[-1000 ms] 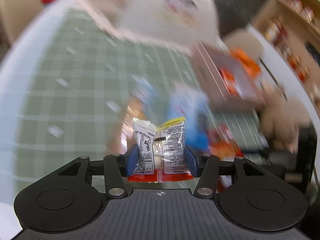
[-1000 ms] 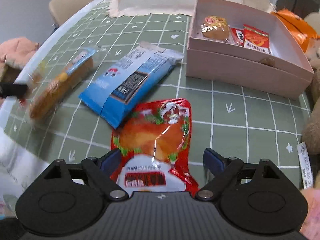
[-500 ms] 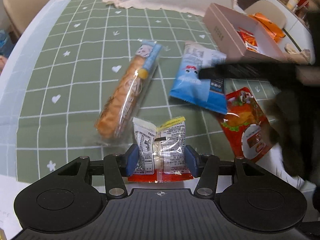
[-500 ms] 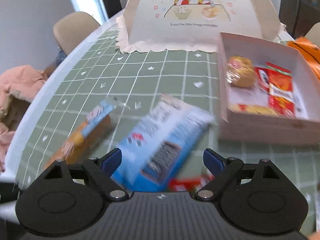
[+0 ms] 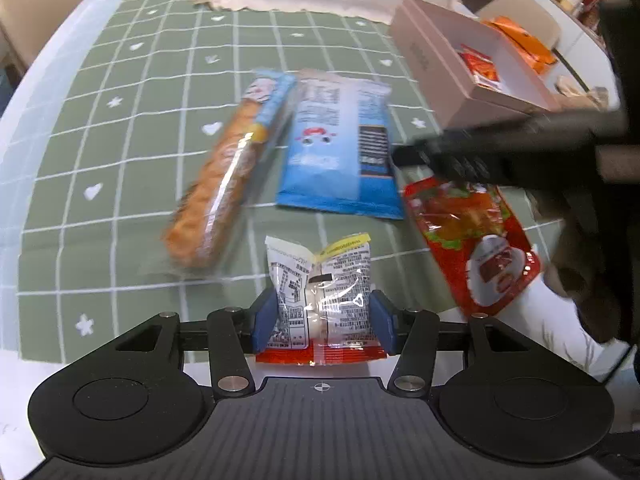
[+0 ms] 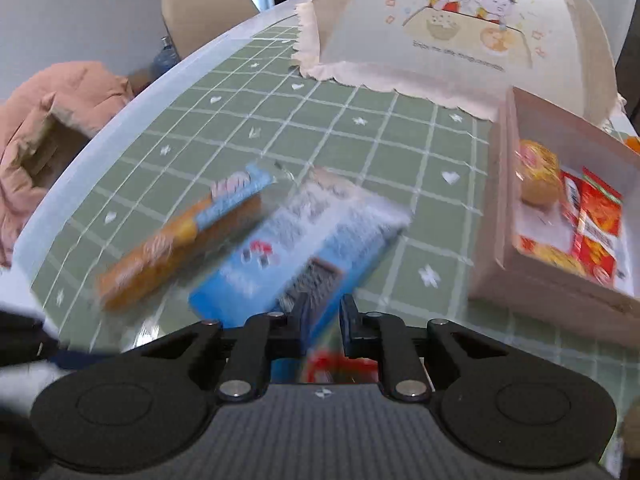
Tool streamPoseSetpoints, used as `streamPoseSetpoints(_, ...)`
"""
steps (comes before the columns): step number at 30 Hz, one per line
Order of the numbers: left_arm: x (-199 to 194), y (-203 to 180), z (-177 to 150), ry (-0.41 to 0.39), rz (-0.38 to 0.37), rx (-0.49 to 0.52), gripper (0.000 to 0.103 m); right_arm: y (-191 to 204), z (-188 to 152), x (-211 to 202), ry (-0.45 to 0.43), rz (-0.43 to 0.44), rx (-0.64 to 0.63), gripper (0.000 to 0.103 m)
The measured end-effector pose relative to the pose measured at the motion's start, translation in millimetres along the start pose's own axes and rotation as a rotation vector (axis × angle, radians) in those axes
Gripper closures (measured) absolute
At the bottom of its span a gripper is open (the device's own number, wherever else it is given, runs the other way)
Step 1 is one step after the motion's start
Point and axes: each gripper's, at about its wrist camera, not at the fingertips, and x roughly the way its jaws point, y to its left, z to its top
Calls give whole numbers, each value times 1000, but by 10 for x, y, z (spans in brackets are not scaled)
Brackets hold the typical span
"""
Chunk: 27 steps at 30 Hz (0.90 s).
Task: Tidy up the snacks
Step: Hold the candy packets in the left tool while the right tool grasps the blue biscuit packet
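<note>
Snacks lie across a green checked tablecloth (image 5: 120, 128) on a white table. The left gripper (image 5: 322, 312) pinches a small clear-and-red snack packet (image 5: 322, 300) between its blue pads, holding it upright near the table's edge. Ahead of it a long orange biscuit stick pack (image 5: 224, 176) and a blue snack bag (image 5: 342, 148) lie side by side, and a red pouch (image 5: 472, 236) sits to their right, close beside the blue bag. The right gripper (image 6: 322, 314) has its fingers drawn close together around one corner of the blue snack bag (image 6: 296, 252); the motion blur makes it hard to say whether they truly clamp it. Farther right stands an open pink box (image 6: 504, 200) with a round yellow-wrapped snack (image 6: 538, 176) and red packets (image 6: 596, 220) inside. Behind it all sits a mesh food cover (image 6: 452, 32) printed with two cartoon children.
</note>
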Motion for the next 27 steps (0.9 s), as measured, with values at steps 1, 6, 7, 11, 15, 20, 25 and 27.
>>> streamPoseSetpoints(1, 2, -34, 24, 2, -3, 7, 47, -33, -61, -41, 8, -2, -1, 88)
streamPoseSetpoints(6, -5, -125, 97, 0, 54, 32, 47, -150, -198, -182, -21, -61, 35, 64)
streamPoseSetpoints(7, -1, -112, 103, 0, 71, 31, 47, -149, -187, -201, -37, -67, 52, 38)
streamPoseSetpoints(11, -21, 44, 118, -5, 98, 7, 47, -85, -23, -85, -72, -66, 120, 23)
streamPoseSetpoints(15, -55, 143, 107, -14, 108, -17, 47, 28, 168, 249, -4, -64, 165, 23)
streamPoseSetpoints(20, -101, 242, 55, -15, 104, -49, 47, 240, 392, 548, -4, -83, 137, 15)
streamPoseSetpoints(25, -114, 275, 18, -14, 101, -61, 47, 408, 482, 672, -61, -113, 57, 5)
streamPoseSetpoints(27, -119, 268, 16, -15, 101, -58, 47, 438, 530, 674, -53, -113, 55, 5)
